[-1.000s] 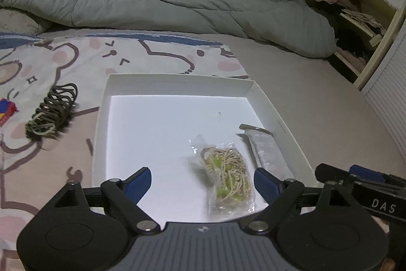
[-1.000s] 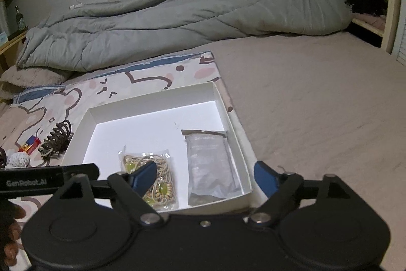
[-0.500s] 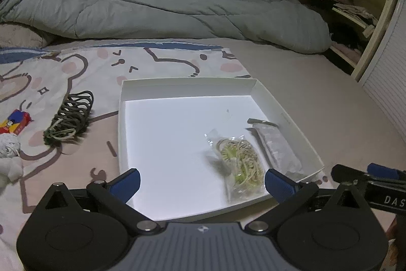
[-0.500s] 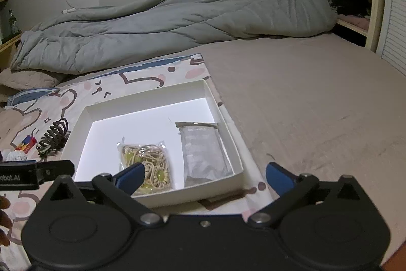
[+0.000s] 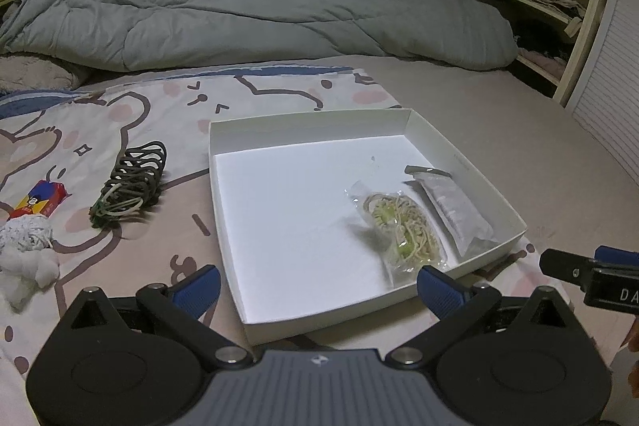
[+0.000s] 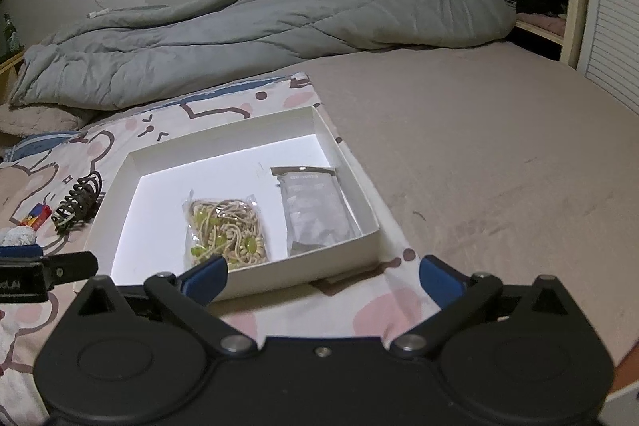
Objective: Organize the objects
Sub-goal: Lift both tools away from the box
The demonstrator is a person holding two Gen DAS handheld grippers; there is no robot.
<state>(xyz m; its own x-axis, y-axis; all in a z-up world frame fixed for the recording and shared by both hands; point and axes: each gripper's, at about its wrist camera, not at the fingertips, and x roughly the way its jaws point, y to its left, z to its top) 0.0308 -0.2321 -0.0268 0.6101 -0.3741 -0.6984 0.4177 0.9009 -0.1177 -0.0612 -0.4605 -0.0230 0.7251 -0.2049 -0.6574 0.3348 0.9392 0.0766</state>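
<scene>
A white shallow box (image 5: 223,130) (image 6: 131,162) lies on the bed. In it lie a clear bag of beige and green hair ties (image 5: 403,226) (image 6: 225,226) and a grey foil packet (image 5: 455,210) (image 6: 313,206). Left of the box lie a dark hair claw (image 5: 133,178) (image 6: 78,202), a small red and blue packet (image 5: 40,198) (image 6: 36,216) and a white fluffy scrunchie (image 5: 26,246) (image 6: 18,236). My left gripper (image 5: 317,286) is open and empty at the box's near edge. My right gripper (image 6: 323,274) is open and empty at the box's near right corner.
A cartoon bear cloth (image 5: 131,106) covers the left of the taupe bed sheet (image 6: 479,146). A rumpled grey duvet (image 5: 239,14) lies along the back. An open shelf with clothes (image 5: 531,10) and a slatted door (image 6: 615,6) stand at the right.
Both grippers have pulled back and up from the box, so more of the bed shows. Things in the box have not moved. Both grippers stay open.
</scene>
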